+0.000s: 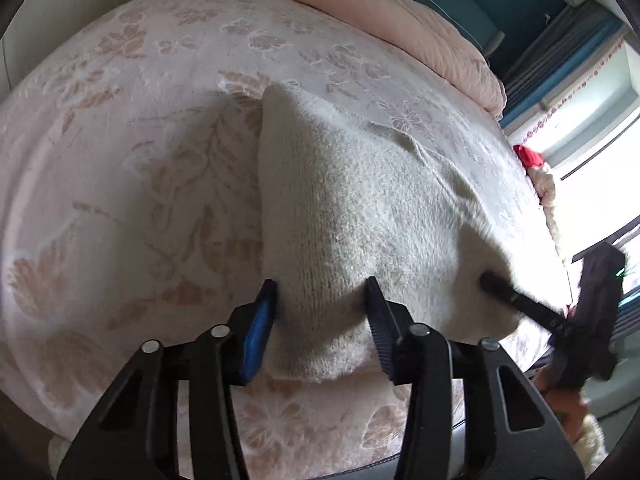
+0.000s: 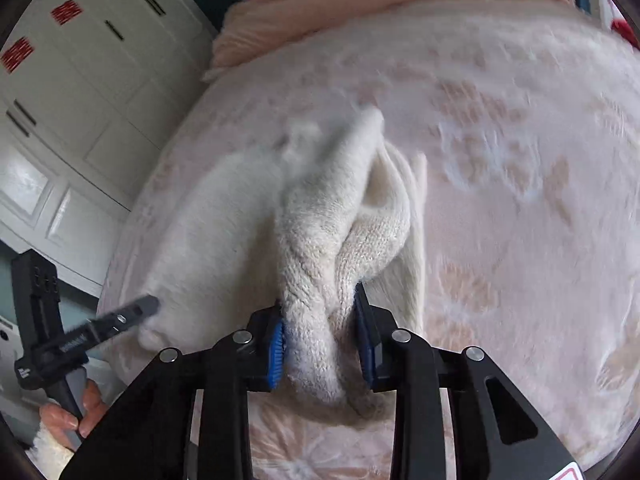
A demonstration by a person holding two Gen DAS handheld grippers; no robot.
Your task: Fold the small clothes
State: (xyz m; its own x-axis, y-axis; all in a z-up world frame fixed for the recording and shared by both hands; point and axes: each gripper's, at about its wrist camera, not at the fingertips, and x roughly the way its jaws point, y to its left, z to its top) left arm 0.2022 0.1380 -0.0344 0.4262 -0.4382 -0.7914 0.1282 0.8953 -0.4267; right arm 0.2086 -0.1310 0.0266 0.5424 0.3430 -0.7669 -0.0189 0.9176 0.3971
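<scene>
Cream sweater (image 1: 360, 208), floral bedspread (image 1: 140, 140), white wardrobe (image 2: 80, 92)

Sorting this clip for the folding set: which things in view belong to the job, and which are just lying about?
Part of the job:
- cream knitted garment, on the bed
- left claw, closed on its near edge
- right claw, clamping a bunched part
- floral bed cover, the work surface

Lying about:
- pink duvet at the far side
- white wardrobe
- red fabric by the window
</scene>
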